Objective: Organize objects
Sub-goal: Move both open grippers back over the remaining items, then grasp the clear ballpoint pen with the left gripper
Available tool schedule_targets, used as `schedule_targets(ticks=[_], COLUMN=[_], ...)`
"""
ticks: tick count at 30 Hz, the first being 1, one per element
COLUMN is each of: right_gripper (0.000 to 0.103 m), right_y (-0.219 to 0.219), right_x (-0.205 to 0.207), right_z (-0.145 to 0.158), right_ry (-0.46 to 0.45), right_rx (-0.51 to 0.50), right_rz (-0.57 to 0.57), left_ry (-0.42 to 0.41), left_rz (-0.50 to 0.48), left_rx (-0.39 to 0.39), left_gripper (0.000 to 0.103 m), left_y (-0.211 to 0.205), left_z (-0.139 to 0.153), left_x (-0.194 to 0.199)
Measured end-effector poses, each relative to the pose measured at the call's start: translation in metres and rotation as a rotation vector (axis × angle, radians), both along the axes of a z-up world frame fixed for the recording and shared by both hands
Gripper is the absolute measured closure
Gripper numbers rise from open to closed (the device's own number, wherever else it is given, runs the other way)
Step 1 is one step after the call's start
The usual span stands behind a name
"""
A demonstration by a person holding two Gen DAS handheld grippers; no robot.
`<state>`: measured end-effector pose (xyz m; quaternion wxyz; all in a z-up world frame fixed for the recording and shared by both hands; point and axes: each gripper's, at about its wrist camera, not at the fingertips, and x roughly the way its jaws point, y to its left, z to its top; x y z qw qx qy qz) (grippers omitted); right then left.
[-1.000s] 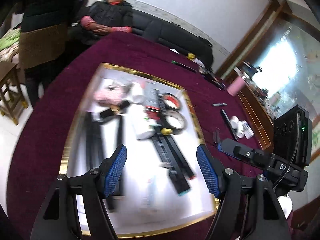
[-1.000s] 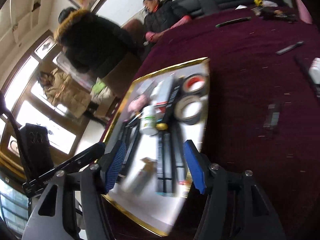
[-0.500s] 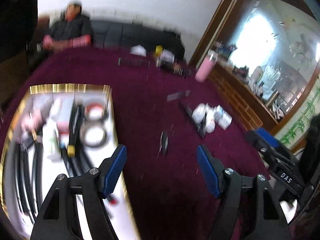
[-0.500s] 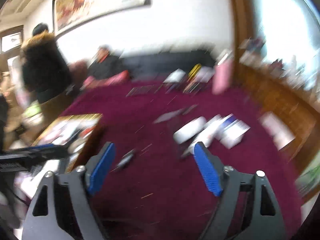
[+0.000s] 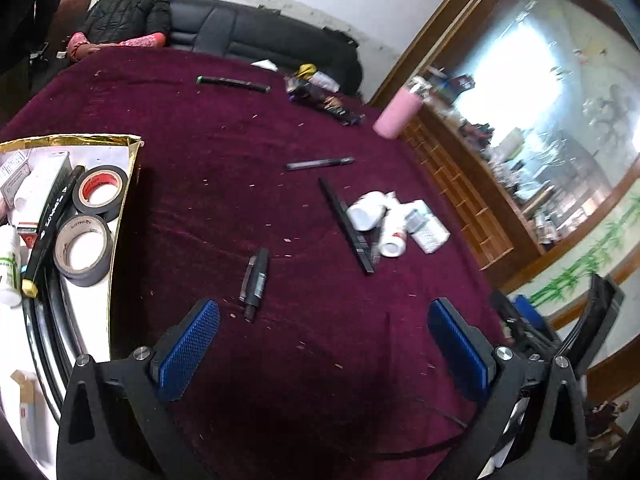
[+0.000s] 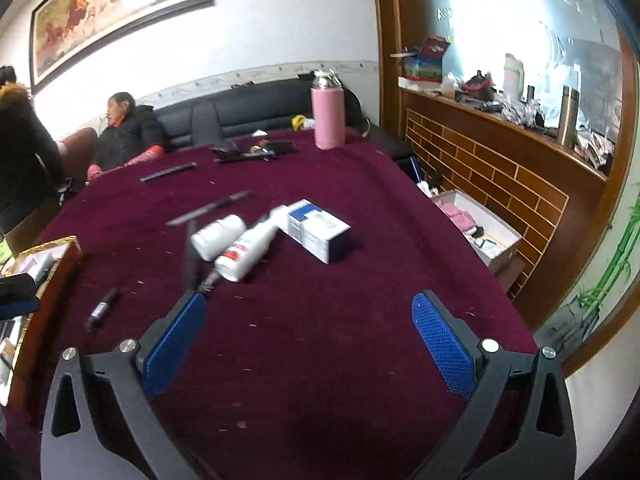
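Note:
A gold-rimmed tray (image 5: 134,184) at the left holds two tape rolls (image 5: 82,249), a marker, bottles and black strips. On the maroon cloth lie a small dark pen (image 5: 256,278), a long black strip (image 5: 346,226), two white bottles (image 5: 366,210) and a white-and-blue box (image 6: 318,230). My left gripper (image 5: 324,344) hovers over bare cloth, its jaws opening with nothing between them; the pen lies just beyond its left finger. My right gripper (image 6: 308,338) is also opening and empty, short of the bottles (image 6: 218,236) and box.
A pink flask (image 6: 328,118) stands at the table's far edge beside dark clutter (image 6: 248,152). More black strips (image 5: 232,82) lie farther back. A seated person (image 6: 128,134) and a standing person (image 6: 20,148) are beyond the table. An open box (image 6: 480,232) sits off the right edge.
Both grippers have swung right, away from the tray, toward the loose items on the cloth. Their jaws stand much wider than before. Nothing was picked up.

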<state>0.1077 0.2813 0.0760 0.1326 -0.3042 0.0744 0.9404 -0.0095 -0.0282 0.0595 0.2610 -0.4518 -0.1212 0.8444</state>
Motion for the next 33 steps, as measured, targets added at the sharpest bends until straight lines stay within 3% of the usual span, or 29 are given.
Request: schedule_targets(ticks=[5,10,11,15,18,22,24,26,28,33], right_gripper=[0.000,0.000,0.000,0.000,0.000,0.000,0.000,0.000,0.000,0.000], right_y=[0.025,0.045,0.048,0.057,0.068,0.088,0.096,0.099,0.095,0.077], right_x=[-0.009,-0.018,-0.020,-0.022,-0.021,-0.012,-0.005,-0.001,-0.002,-0.013], right_z=[-0.015,-0.029,-0.033,-0.043,-0.052,-0.064,-0.065,-0.065,-0.063,-0.061], right_ry=[-0.042,-0.091,-0.102,-0.131,-0.135,-0.086,-0.035,-0.014,-0.031,-0.129], right_rx=[-0.033,-0.075,-0.079,-0.130,-0.234,-0.428,-0.497,-0.523,-0.493,-0.361], right_rz=[-0.017,-0.035,-0.040,-0.041,-0.033,-0.026,-0.018,-0.008,-0.004,-0.007], left_ry=[-0.059,-0.108,-0.065,-0.027,0.063,0.036,0.022,0.066,0.121,0.195], left_rz=[0.052,0.048,0.051,0.049,0.019,0.014,-0.011,-0.011,-0.019,0.011], left_rx=[-0.053,-0.172,-0.197,-0.307,-0.481,-0.476,-0.411,-0.381,-0.377,-0.451], left_gripper=[0.002,0.002,0.002,0.002,0.001,0.002,0.002,0.002,0.002,0.002], left_y=[0.004,0.020,0.024,0.038,0.058,0.059,0.059,0.062,0.070,0.103], left_z=[-0.031,-0.064,-0.063,-0.069,-0.079,-0.076,-0.067,-0.051,-0.033,-0.009], left_x=[-0.019,-0.031,-0.027,-0.018,-0.003,-0.002,-0.004,-0.007,-0.017,-0.074])
